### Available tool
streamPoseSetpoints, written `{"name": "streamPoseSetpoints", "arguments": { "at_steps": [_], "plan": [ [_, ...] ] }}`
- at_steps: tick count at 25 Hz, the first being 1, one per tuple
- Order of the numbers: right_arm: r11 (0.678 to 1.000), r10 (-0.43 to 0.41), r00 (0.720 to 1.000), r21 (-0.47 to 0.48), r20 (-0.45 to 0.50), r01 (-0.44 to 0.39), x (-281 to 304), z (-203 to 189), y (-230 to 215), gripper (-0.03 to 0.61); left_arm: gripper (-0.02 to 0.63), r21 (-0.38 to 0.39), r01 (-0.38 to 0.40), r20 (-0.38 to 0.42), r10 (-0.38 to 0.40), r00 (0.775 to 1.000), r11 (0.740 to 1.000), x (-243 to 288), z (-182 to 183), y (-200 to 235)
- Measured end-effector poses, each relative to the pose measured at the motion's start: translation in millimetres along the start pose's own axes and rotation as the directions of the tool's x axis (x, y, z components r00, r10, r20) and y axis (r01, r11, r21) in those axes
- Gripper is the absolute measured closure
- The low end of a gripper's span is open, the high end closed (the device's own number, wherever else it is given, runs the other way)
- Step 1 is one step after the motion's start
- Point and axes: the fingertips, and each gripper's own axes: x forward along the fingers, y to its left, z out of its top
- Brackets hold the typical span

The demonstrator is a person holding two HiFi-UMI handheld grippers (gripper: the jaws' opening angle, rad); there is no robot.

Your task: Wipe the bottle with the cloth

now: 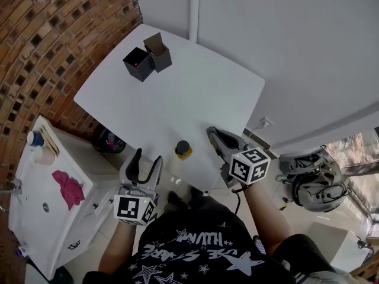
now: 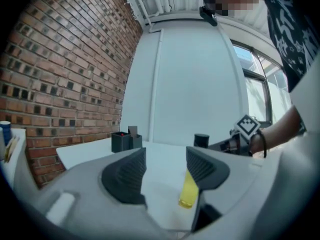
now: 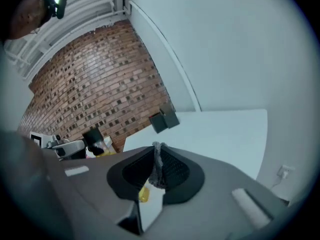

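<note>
A small yellow bottle (image 1: 183,149) with a black cap stands near the table's (image 1: 195,93) near edge. My left gripper (image 1: 148,157) hovers just left of the bottle, apart from it, jaws open with nothing between them. In the left gripper view the bottle (image 2: 201,140) shows past the right-hand finger (image 2: 202,166), which hides part of it. My right gripper (image 1: 212,131) is to the right of the bottle, over the table's edge. It is shut on a thin grey cloth (image 3: 158,156), of which only a strip shows between the pads. The bottle (image 3: 93,138) lies to its left.
Two black boxes (image 1: 147,58) stand at the table's far left. A white cabinet (image 1: 35,218) at the lower left carries a pink rag (image 1: 68,188) and a blue-capped container (image 1: 34,138). A brick wall (image 1: 41,34) runs along the left. A helmet (image 1: 317,188) lies on the floor at the right.
</note>
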Motion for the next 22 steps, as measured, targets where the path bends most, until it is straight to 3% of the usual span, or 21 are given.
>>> {"name": "streamPoseSetpoints", "arguments": {
  "at_steps": [5,9,11,13,22],
  "plan": [
    [0.985,-0.020,0.972,-0.164,0.235,0.060,-37.7,78.2,34.2,0.538,0.449,0.041,-0.056,0.098,0.052,0.994,0.998,2.9,44.8,8.9],
    [0.938,-0.017,0.926,-0.316,0.376,0.145,-62.7,109.5,71.0,0.538,0.537,0.024,-0.071,0.173,0.066,0.983,0.997,5.7,69.6,12.3],
    [0.922,-0.015,0.909,-0.346,0.418,0.174,-71.7,114.9,83.8,0.538,0.575,0.004,-0.048,0.194,0.047,0.980,0.999,7.3,75.6,9.1],
    [0.922,-0.016,0.905,-0.343,0.426,0.178,-76.2,113.0,89.9,0.538,0.611,-0.007,-0.031,0.205,0.032,0.978,0.999,8.6,78.4,4.6],
    [0.906,-0.053,0.939,-0.378,0.341,0.188,-79.5,85.5,86.0,0.538,0.611,0.013,0.016,0.167,-0.018,0.986,1.000,17.3,68.1,-11.6]
  ]
}}
